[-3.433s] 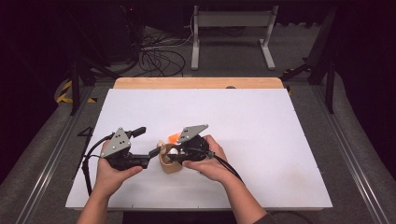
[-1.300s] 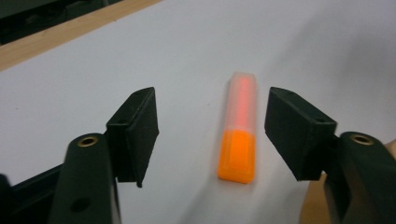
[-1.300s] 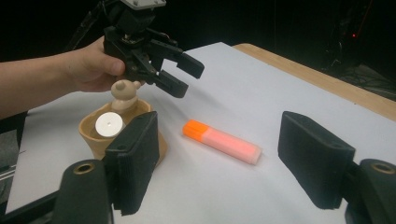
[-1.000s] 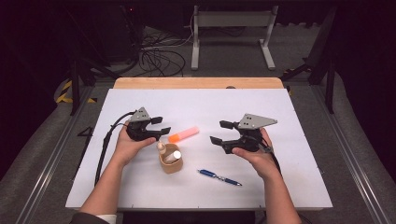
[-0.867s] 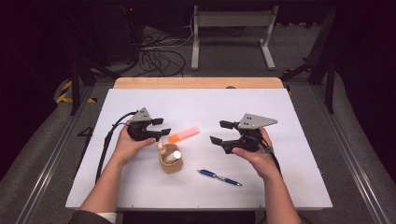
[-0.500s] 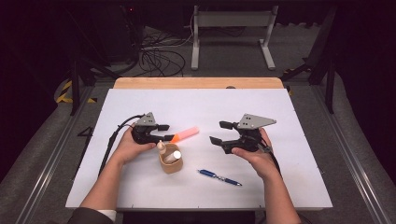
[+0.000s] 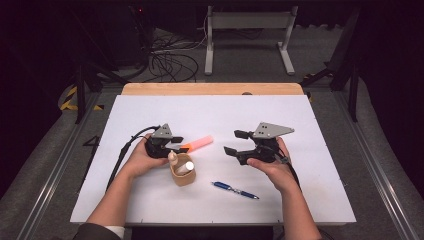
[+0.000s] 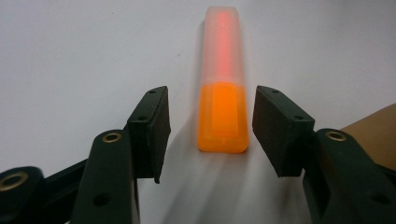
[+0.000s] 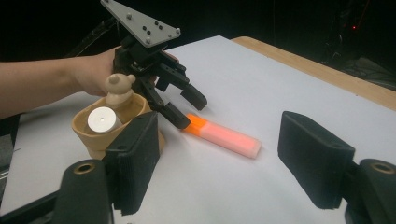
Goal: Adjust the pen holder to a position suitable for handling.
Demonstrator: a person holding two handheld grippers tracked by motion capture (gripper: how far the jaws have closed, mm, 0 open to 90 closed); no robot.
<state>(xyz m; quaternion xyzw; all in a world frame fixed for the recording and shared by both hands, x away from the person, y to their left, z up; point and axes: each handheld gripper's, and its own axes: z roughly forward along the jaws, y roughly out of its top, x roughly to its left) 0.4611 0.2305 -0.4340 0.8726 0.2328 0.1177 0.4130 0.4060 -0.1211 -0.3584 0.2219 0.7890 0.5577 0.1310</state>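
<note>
Tabletop (image 7: pixel 320 130) is white w/ a wood strip along its 12 o'clock edge, dark floor & cables beyond.

R tongs (image 7: pixel 235 142) sit at approx 3 o'clock of tabletop centre, held in the person's R hand (image 7: pixel 272 165), pointing toward 9 o'clock. Jaws spread apart, nothing between them; released. In the right gripper view (image 9: pixel 219 163) its two pads frame bare tabletop, w/ the cup and marker farther off.

L tongs (image 7: pixel 179 145) at approx 8 o'clock of centre, gripped by L hand (image 7: pixel 140 160), cable trailing toward 7 o'clock. They point toward 3 o'clock at the marker. Jaws have just been closing in around the marker's orange end, then eased a touch. In the left gripper view (image 8: pixel 210 126) one pad stands each side of that end w/ a clear gap both sides; not touching, so released, not grasping.

Cup (image 7: pixel 182 175), tan, stands upright just at 5 o'clock of the L tongs. Holds a white-capped tube (image 7: pixel 188 165) & a tan knobbed piece (image 7: pixel 172 157).

Marker (image 7: pixel 199 144) lies flat on tabletop, just at 1 o'clock of the cup. Orange end toward the L tongs, translucent pink cap end away toward 2 o'clock.

Pen (image 7: pixel 235 190), blue, lies flat at 4 o'clock of the cup, near the R hand, well apart from the marker.
</note>
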